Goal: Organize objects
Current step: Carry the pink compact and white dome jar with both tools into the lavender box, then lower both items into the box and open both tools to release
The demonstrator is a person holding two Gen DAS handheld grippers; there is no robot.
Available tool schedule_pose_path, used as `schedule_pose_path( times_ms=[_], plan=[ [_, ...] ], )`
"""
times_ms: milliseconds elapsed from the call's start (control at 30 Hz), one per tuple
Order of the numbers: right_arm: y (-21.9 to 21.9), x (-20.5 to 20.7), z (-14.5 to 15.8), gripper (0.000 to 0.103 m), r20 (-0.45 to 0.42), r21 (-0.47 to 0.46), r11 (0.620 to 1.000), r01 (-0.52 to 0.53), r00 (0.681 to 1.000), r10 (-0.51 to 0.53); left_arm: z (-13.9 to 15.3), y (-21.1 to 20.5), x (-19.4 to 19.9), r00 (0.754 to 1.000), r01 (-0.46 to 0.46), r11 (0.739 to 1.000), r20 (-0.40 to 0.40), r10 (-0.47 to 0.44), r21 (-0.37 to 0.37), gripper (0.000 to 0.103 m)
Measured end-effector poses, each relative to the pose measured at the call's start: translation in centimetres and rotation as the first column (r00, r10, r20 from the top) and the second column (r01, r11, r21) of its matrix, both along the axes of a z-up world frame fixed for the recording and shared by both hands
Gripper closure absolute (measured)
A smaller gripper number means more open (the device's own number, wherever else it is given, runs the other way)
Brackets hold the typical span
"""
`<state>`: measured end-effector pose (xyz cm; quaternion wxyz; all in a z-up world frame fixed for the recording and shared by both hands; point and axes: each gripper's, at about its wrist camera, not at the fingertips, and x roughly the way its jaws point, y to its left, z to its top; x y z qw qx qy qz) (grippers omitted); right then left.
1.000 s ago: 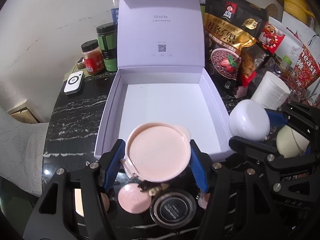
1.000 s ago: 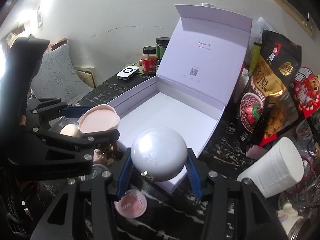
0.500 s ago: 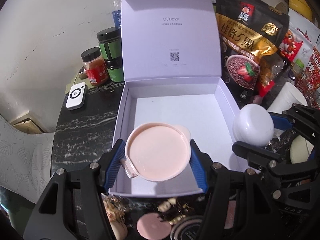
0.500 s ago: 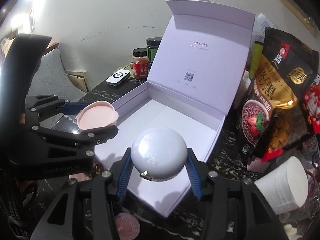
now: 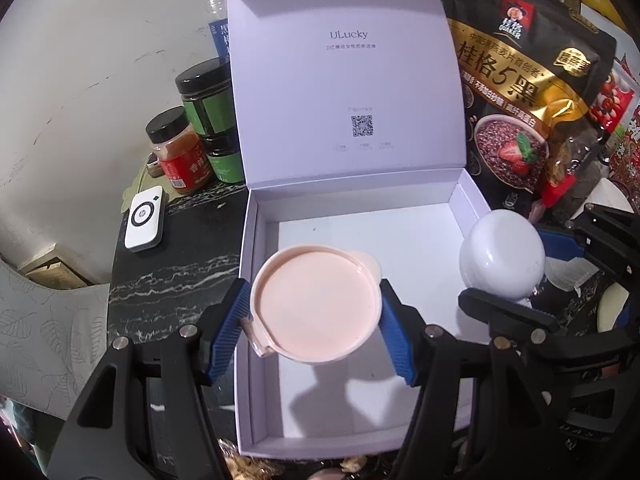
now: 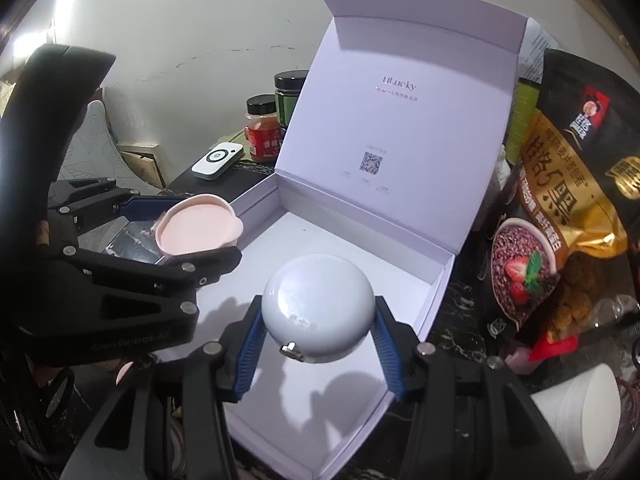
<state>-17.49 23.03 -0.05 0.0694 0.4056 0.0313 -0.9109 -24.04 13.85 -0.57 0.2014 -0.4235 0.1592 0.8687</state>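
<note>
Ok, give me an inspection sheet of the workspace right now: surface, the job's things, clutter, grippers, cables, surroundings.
Surface: black marble-patterned countertop, crowded at the back and right.
Job's things: open white cardboard box, lid upright, nothing on its floor; round pink compact and glossy white domed case, both held above the box.
Clutter: red-labelled spice jar, green-labelled dark jars, white remote-like device, black-and-gold oat bag, white paper cup stack.
Grippers: left gripper shut on the compact; right gripper shut on the case.
Cables: nothing seen.
Surroundings: pale scuffed wall, grey leaf-patterned chair.
</note>
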Motion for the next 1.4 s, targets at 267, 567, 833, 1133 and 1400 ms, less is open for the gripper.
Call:
schedule_pose_path(
  times_ms=[267,567,833,1133,1400],
  plan=[
    [0.5,-2.5,-0.8,0.051,0.028,0.004,1.000,0.010,1.000,-0.010,-0.9,0.8,-2.3,1.000,0.022,0.999,-0.001,-0.022,-0.039,0.041],
    [0.9,-5.6,-2.6,0.051,0.070,0.009,1.000,0.014,0.997,-0.015,-2.6,1.1,-5.4,0.998,0.036,0.999,0.060,-0.036,-0.011,0.041],
    [1.6,-7.7,-4.0,0.051,0.102,0.009,1.000,0.019,0.995,-0.019,-4.2,1.8,-7.2,0.995,0.055,0.998,0.082,-0.053,-0.018,0.041],
    [2.0,-9.4,-5.8,0.051,0.150,0.021,1.000,0.020,0.988,-0.023,-5.8,2.4,-8.5,0.991,0.078,0.997,0.111,-0.078,0.001,0.041],
    [2.7,-10.4,-7.1,0.051,0.194,0.023,0.999,0.030,0.980,-0.034,-6.7,3.1,-9.7,0.984,0.095,0.995,0.153,-0.095,0.009,0.041]
  ],
)
